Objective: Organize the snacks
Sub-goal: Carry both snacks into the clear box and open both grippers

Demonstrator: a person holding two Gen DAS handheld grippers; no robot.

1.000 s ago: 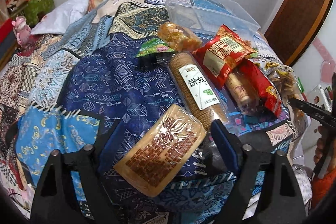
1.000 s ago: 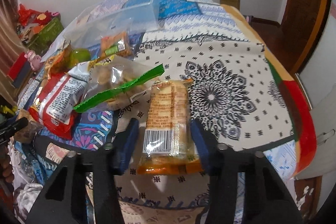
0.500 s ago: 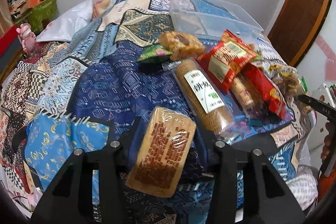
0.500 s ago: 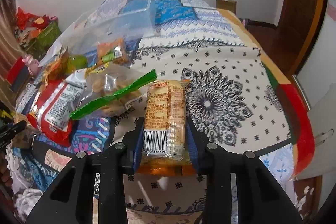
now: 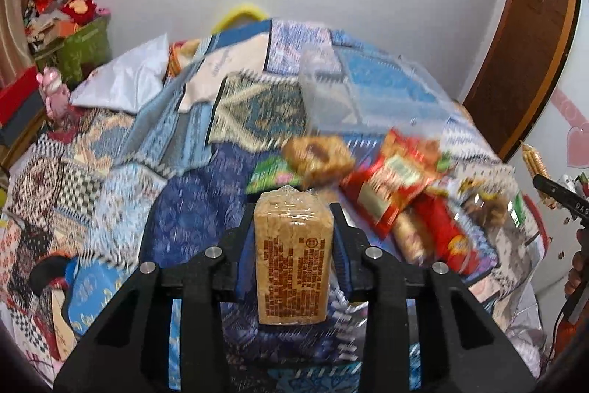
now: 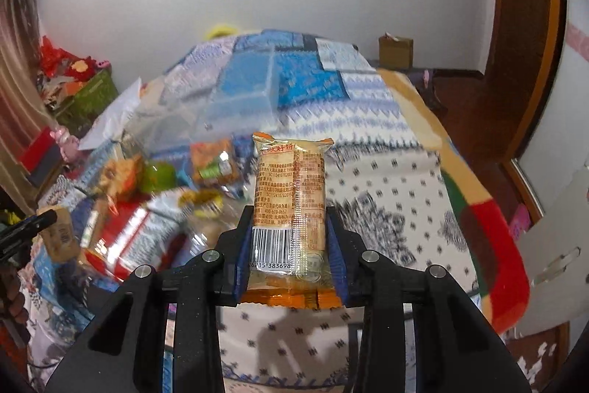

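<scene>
My left gripper (image 5: pixel 292 227) is shut on a tan biscuit pack in clear wrap (image 5: pixel 292 256) and holds it above the bed. My right gripper (image 6: pixel 289 227) is shut on an orange cracker pack with a barcode (image 6: pixel 291 209), also lifted. A clear plastic box (image 5: pixel 360 94) stands on the quilt behind a pile of snacks; it also shows in the right wrist view (image 6: pixel 221 113). The pile holds a red bag (image 5: pixel 394 175), a brown pastry pack (image 5: pixel 316 157) and a green packet (image 5: pixel 272 174). The left gripper with its pack shows at the left edge of the right wrist view (image 6: pixel 55 234).
The snacks lie on a patterned quilt on a bed (image 5: pixel 184 209). A white pillow (image 5: pixel 125 80) lies at the far left. A wooden door (image 5: pixel 522 61) is on the right. The white patterned part of the quilt (image 6: pixel 386 201) lies right of the pile.
Both grippers closed on their packs and lifted them off the quilt. The tan pack turned from slanted to straight between the left fingers. Both views are blurred by motion.
</scene>
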